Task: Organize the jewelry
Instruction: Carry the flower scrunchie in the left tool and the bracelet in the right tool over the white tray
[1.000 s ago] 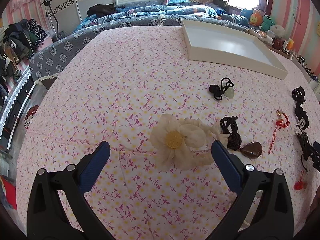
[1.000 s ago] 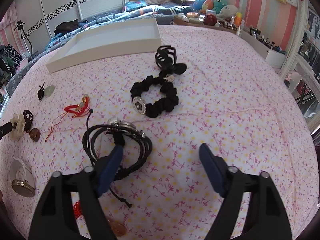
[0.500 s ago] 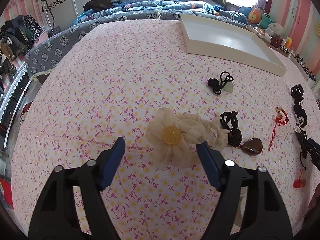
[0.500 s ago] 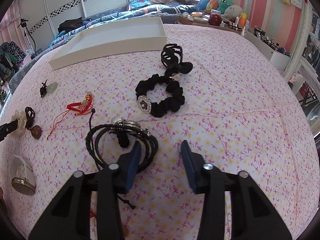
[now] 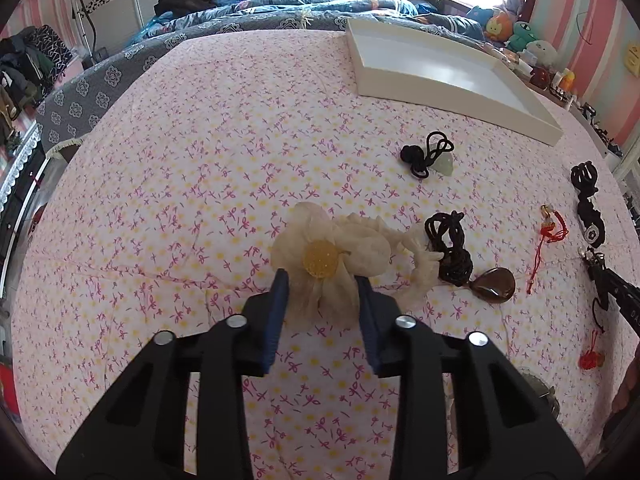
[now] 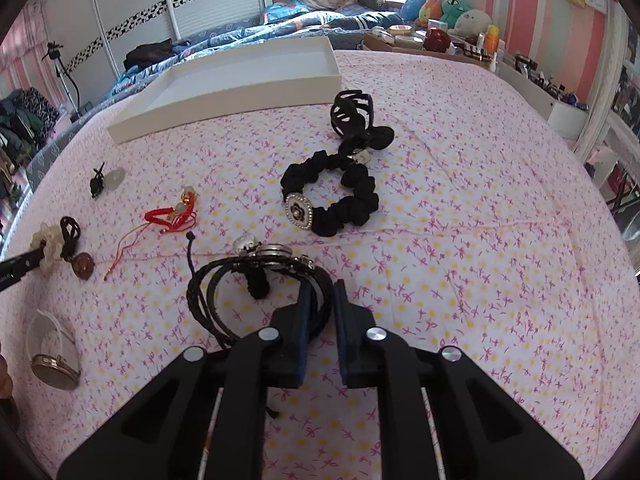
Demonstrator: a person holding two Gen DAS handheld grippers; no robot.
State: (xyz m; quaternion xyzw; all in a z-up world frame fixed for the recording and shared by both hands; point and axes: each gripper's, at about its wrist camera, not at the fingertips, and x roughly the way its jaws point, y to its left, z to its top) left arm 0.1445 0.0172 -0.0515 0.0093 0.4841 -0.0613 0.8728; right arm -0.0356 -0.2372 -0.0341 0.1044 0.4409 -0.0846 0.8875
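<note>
My left gripper (image 5: 321, 284) is shut on the cream fabric flower hair tie (image 5: 332, 256), its blue pads pressing the lower petals on the pink floral cloth. My right gripper (image 6: 322, 292) is shut on the right side of the black braided leather bracelet (image 6: 256, 280), whose cords run between the pads. The white tray (image 5: 452, 76) lies at the far side of the table and also shows in the right wrist view (image 6: 228, 80); it holds nothing.
A brown pendant on black cord (image 5: 494, 284), a jade pendant on black cord (image 5: 430, 158), a red cord charm (image 6: 172, 216), a black scrunchie (image 6: 332, 200), a black claw clip (image 6: 354, 116) and a watch (image 6: 54, 366) lie on the cloth.
Both grippers have closed from wide open: the left onto the flower hair tie, the right onto the braided bracelet. Both also moved forward toward their items.
</note>
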